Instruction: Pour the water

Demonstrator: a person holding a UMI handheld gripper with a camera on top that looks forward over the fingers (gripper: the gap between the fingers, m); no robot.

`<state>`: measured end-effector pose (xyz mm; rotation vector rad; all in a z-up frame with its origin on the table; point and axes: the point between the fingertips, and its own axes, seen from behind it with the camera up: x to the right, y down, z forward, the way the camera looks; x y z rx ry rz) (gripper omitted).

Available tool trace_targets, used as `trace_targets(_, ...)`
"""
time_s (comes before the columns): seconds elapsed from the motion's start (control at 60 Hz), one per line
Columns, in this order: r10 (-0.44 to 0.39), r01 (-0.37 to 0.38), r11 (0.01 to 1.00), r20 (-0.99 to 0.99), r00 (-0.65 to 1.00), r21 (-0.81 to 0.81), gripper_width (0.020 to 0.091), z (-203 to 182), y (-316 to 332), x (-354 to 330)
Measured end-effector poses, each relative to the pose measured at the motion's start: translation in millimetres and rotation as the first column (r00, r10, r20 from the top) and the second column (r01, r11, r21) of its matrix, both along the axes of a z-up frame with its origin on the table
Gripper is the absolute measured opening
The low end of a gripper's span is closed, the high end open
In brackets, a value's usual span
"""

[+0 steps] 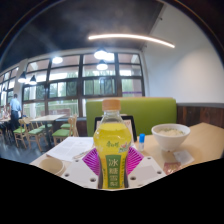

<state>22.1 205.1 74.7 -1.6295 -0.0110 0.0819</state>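
Note:
A yellow drink bottle (112, 140) with a tan cap and a green-and-white label stands upright between my fingers, filling the middle of the view. Both magenta pads (92, 160) press against its sides, so my gripper (112, 166) is shut on the bottle. The bottle's base is hidden below the fingers. Beyond it on the right, a white bowl (170, 135) rests on the pale table (205, 140).
A small blue-capped object (141, 139) stands just right of the bottle. A green booth bench (150, 112) runs behind the table. At the far left are wooden chairs (30, 130) and a person (14, 106) by large windows.

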Motion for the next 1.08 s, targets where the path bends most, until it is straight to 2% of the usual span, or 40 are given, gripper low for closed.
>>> trace_targets(0.167,0.004,-0.005,1.0,0.027,1.0,0.018,0.03,4.4,-10.6,8.0)
trace_targets(0.233,-0.003,0.003,1.0,0.019,1.0,0.021,0.0354,3.6,-11.0,11.0)
trace_targets(0.25,-0.002,0.002,1.0,0.021,1.0,0.021,0.0373,18.2,-4.5,28.4)
trace_targets(0.267,-0.006,0.005,1.0,0.022,1.0,0.021,0.0424,18.7,-4.6,28.9)
trace_targets(0.317,-0.003,0.003,1.0,0.035,0.999,0.005,0.0477,17.0,-4.3,29.7)
trace_targets(0.333,-0.01,0.01,1.0,0.039,0.999,-0.005,0.0508,1.1,-10.8,14.9)
trace_targets(0.35,-0.011,0.013,1.0,0.053,0.999,-0.023,0.0533,13.8,-5.3,33.6)
trace_targets(0.367,-0.021,0.023,0.999,0.058,0.998,-0.035,0.0598,1.5,-12.1,19.0)
trace_targets(0.433,-0.009,0.014,0.997,0.072,0.997,-0.07,0.0861,21.5,-20.4,38.5)
trace_targets(0.483,-0.023,0.028,0.997,0.062,0.998,-0.069,0.0806,31.2,-35.3,41.6)
trace_targets(0.65,-0.018,0.02,0.997,0.014,1.0,-0.081,0.0823,64.3,-113.1,50.9)
trace_targets(0.667,-0.026,0.027,0.996,0.011,1.0,-0.083,0.0824,67.8,-120.0,33.2)
trace_targets(0.8,-0.03,0.031,0.996,0.006,1.0,-0.079,0.0822,83.9,-201.7,22.8)
trace_targets(0.95,0.024,-0.025,0.998,-0.02,1.0,-0.059,0.0822,95.4,-283.7,-12.4)
trace_targets(1.083,0.109,-0.113,0.993,-0.092,0.99,-0.041,0.0826,98.9,-336.6,-51.7)
